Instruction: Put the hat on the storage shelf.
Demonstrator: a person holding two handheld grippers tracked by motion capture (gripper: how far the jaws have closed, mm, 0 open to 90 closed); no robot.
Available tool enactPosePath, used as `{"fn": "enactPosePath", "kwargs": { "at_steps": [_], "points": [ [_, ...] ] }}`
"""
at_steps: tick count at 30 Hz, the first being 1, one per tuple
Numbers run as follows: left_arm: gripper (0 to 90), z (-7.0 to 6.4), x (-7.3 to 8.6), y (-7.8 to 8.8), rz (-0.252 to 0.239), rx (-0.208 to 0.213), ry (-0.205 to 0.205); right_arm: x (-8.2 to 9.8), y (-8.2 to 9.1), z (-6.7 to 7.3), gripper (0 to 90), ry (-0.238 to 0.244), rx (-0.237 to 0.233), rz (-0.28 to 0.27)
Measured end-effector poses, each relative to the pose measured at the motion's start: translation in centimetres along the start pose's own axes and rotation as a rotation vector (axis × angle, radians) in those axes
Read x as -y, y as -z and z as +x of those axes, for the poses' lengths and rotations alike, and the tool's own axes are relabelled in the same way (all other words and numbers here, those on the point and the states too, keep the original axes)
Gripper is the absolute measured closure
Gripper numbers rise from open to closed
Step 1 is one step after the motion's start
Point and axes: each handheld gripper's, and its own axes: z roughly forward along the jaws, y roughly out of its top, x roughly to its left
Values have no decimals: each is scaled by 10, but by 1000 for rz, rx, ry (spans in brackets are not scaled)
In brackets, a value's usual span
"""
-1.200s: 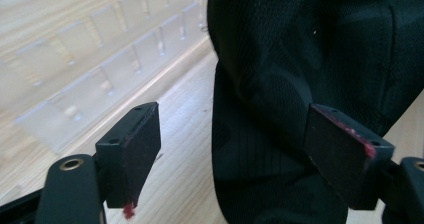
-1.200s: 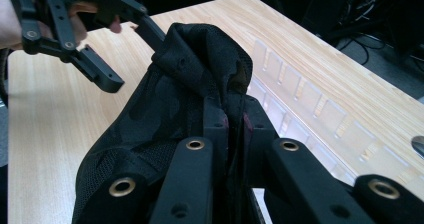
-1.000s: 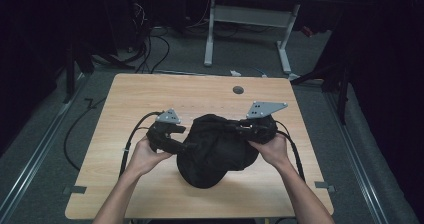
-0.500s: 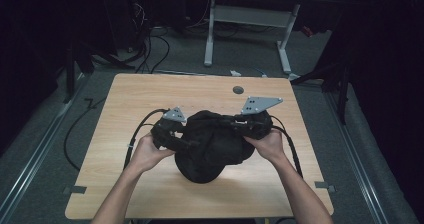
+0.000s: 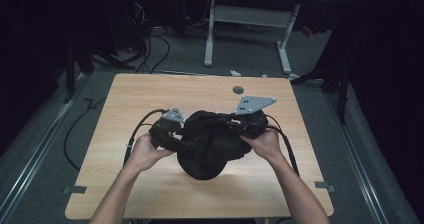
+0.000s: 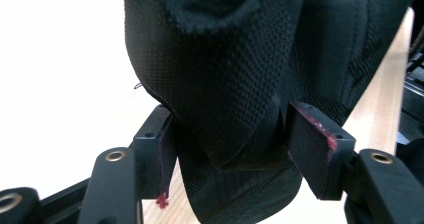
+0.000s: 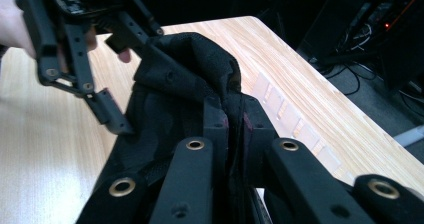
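The right gripper pinches a fold of the black fabric bag; the left gripper stands spread around its mesh edge. The bag lies mid-table, near the person. I would close the left before pulling.

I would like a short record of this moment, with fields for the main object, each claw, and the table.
object: black mesh fabric item, bunched, resting on the table
left claw: jaws apart, a fold of fabric between them
right claw: jaws shut on a fabric edge
hands: left hand and right hand each hold a claw
table: light wood, with a small dark disc near the far edge
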Motion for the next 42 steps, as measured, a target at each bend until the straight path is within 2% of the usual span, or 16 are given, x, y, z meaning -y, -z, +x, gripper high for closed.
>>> {"fn": "enactPosePath", "kwargs": {
  "at_steps": [3,7,9,12,15,17,22,31,34,36,37,39,42],
  "points": [
    [403,2,-2,-1,-9,-9,-11,-2,-1,0,846,10,-10,-4],
    [370,4,-5,-2,-46,-19,-15,-3,-1,0,846,12,-30,-12],
    [369,4,-7,0,-66,-7,-32,-4,-1,0,847,17,-37,-13],
    [363,2,-9,0,-70,-10,-36,-4,-3,2,847,25,-50,-8],
    [393,2,-9,0,-54,10,-16,-4,-2,2,847,24,-48,-11],
    [429,2,-9,0,-23,10,-6,-5,-4,2,846,33,-35,-2],
    [473,1,-8,2,11,11,14,-8,-8,3,846,47,-12,13],
    [567,0,-9,8,20,26,35,-11,-10,5,844,51,12,10],
    [555,-1,-8,9,18,25,22,-12,-10,5,845,60,1,5],
    [540,0,-8,9,3,17,9,-12,-9,6,846,63,-6,1],
    [502,1,-8,8,2,13,0,-13,-9,7,846,73,-16,-5],
    [490,2,-8,6,1,7,2,-14,-9,7,847,77,-18,-4],
    [481,2,-7,5,-4,-7,-17,-14,-10,8,847,85,-31,-3]
  ]
}}
